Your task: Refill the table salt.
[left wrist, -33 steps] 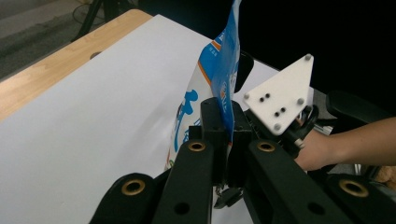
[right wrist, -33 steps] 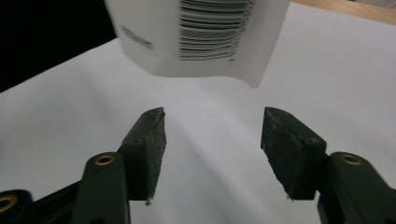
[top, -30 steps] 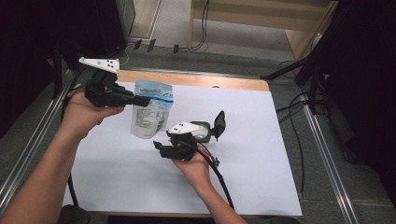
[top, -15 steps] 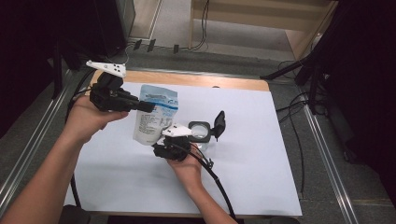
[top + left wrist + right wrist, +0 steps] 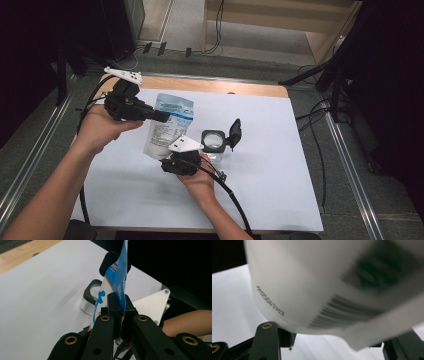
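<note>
Mid-lift of pouch (image 5: 167,125) at table's 10 o'clock: left gripper (image 5: 162,117) clamped on top edge, right gripper (image 5: 167,165) gripping the bottom. Next: tilting toward open jar (image 5: 213,141) at 3 o'clock.

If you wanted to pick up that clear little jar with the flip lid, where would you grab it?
I would probably grip the clear jar across its round body, below the black rim, coming from the open paper on its right. The open lid stands up at the back, and the pouch and right gripper crowd the left.
</note>
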`<state>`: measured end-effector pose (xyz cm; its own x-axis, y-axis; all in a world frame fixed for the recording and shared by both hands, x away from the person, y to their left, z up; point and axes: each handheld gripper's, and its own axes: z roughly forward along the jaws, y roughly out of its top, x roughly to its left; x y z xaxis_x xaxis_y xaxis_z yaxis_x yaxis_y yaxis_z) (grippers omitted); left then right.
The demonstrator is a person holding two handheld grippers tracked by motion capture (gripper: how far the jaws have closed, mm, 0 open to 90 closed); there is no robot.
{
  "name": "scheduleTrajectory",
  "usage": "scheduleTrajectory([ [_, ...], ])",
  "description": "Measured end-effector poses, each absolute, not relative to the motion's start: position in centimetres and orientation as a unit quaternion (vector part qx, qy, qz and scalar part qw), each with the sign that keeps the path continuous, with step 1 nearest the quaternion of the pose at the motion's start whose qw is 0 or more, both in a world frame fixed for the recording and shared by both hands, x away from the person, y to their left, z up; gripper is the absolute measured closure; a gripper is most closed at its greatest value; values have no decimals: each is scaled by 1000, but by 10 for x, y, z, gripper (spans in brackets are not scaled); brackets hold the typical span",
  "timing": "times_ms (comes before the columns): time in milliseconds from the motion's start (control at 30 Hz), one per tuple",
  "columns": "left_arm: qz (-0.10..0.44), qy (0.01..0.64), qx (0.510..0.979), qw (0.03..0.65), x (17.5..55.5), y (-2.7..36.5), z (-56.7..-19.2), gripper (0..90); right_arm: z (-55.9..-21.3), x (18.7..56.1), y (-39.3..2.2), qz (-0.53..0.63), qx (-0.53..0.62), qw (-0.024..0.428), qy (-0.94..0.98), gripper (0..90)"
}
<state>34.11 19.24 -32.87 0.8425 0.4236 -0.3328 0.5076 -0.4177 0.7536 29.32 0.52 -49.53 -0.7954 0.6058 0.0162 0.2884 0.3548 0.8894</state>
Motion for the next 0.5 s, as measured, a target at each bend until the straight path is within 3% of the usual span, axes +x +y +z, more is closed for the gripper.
scheduleTrajectory([
  [300, -47, 284, 838, 463, 344, 188, -336, 900, -499, 290, 7, 499, 271, 130, 813, 441],
  [500, -51, 283, 841, 459, 346, 182, -338, 900, -499, 287, 7, 496, 274, 153, 809, 364],
])
